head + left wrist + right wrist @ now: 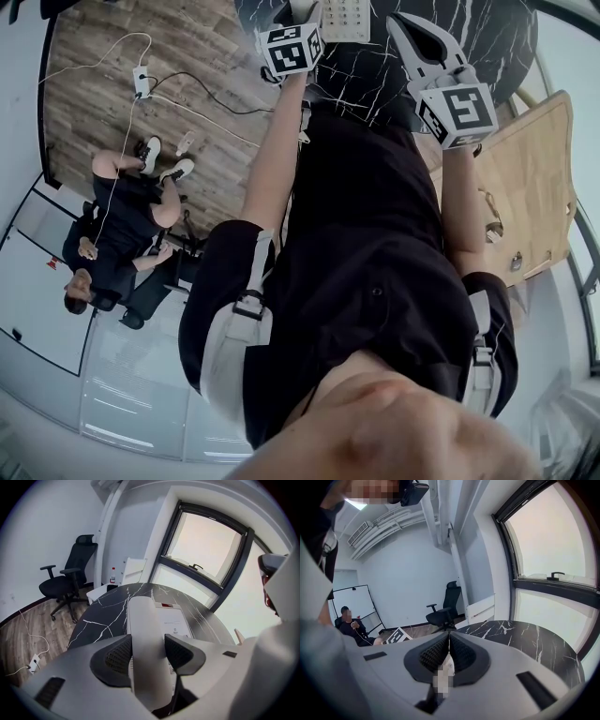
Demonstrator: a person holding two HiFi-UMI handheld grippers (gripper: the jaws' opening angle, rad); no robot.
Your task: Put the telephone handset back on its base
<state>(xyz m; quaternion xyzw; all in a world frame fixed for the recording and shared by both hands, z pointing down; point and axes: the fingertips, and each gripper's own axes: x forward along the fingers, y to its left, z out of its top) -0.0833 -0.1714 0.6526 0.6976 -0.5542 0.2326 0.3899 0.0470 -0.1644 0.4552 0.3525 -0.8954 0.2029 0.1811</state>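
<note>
The white telephone handset [146, 639] is clamped between the pads of my left gripper [148, 654], which is shut on it. It reaches forward over the left side of the white phone base [174, 620], which stands on the black marble table [108, 616]. I cannot tell whether the handset rests in its cradle. In the head view the base's keypad [345, 19] shows at the top edge, with the left gripper [298, 28] just left of it and the right gripper [405, 26] just right of it. My right gripper [449, 654] is shut with nothing between its pads.
A black office chair [70, 576] stands on the wooden floor beyond the table's left edge. A power strip with cables [142, 82] lies on the floor. A seated person [117, 230] is off to the side. A light wooden board [534, 187] lies at the right.
</note>
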